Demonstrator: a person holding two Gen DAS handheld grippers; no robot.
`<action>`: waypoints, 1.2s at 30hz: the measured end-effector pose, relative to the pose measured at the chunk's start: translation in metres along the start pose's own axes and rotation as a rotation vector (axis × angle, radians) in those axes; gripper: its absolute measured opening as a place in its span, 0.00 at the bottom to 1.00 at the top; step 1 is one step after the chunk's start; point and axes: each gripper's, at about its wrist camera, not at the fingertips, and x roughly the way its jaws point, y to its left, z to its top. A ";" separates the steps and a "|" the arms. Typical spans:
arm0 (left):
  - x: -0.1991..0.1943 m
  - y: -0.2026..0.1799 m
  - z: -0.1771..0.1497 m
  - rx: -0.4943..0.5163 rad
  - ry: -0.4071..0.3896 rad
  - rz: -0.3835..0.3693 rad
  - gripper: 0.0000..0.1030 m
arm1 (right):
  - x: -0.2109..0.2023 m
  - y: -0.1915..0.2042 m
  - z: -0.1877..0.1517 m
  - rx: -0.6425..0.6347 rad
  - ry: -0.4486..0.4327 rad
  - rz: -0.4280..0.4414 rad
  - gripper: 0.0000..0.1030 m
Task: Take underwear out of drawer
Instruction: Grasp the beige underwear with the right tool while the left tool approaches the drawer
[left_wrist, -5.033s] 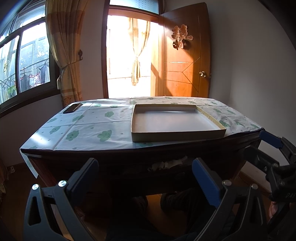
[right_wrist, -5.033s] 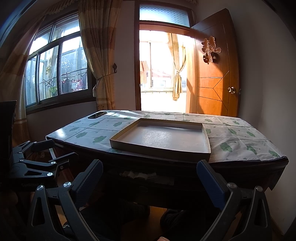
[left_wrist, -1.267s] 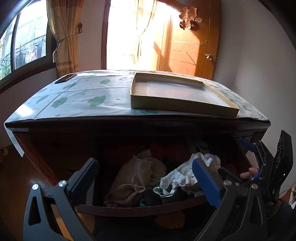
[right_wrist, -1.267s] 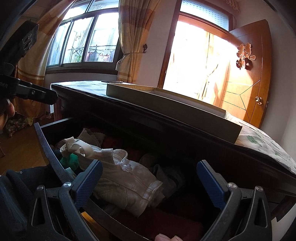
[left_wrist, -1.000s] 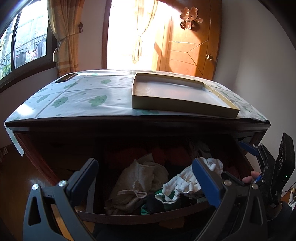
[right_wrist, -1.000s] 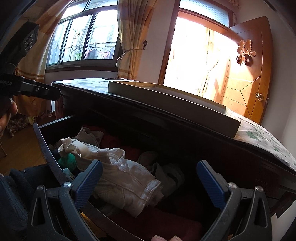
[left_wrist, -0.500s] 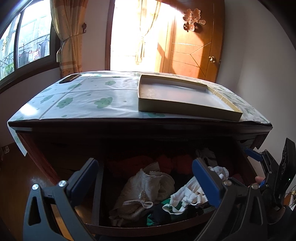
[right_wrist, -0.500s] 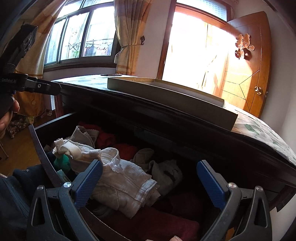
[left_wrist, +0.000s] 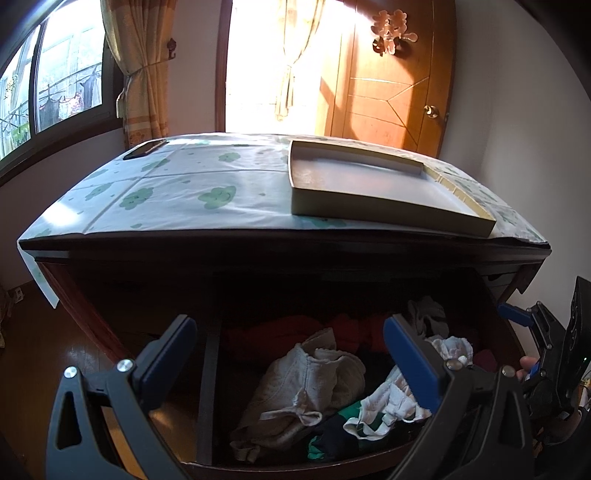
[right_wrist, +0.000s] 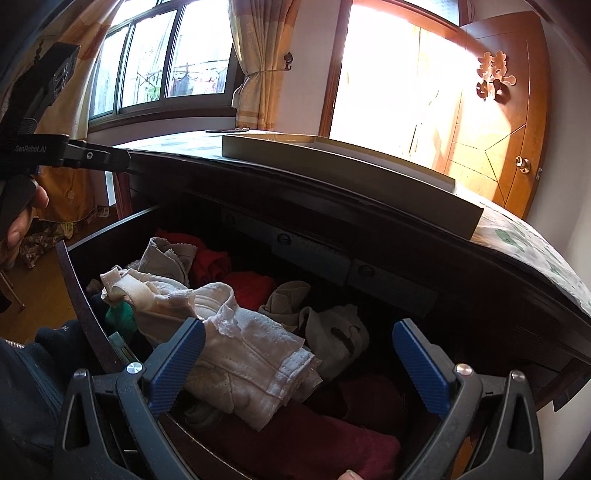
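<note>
— How are the left tongs (left_wrist: 288, 349) set?

— They are spread wide, and nothing is held between the blue pads (left_wrist: 410, 356). They are poised above the near edge of the open drawer (left_wrist: 207, 373), with the pale underwear (left_wrist: 306, 384) seen between them.

— And the right tongs (right_wrist: 297, 356)?

— Equally wide apart and empty. They are hung over the right part of the drawer, with a white ribbed garment (right_wrist: 243, 343) lying just beyond the left pad (right_wrist: 177, 363).

— What is seen inside the drawer?

— A loose heap of clothing is seen: the pale underwear near the middle, a white and green piece (left_wrist: 384, 406) to its right, red fabric (left_wrist: 280, 334) at the far side, and dark red cloth (right_wrist: 325, 439) at the near right. The heap is touched by neither pair of tongs.

— What is carried on the tabletop (left_wrist: 177, 192)?

— A cloth with green prints is spread over it. A shallow empty tray (left_wrist: 369, 184) is set on its right half, and a dark phone (left_wrist: 144, 149) is laid at the far left corner.
</note>
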 end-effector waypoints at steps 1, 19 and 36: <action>0.002 0.001 0.000 -0.003 0.009 -0.004 1.00 | 0.002 0.000 0.001 -0.007 0.015 0.006 1.00; 0.020 0.022 -0.003 0.017 0.078 0.035 1.00 | 0.012 0.019 0.022 -0.093 0.081 0.141 1.00; 0.024 0.026 -0.004 0.011 0.091 0.029 1.00 | 0.030 0.035 0.027 -0.182 0.237 0.266 1.00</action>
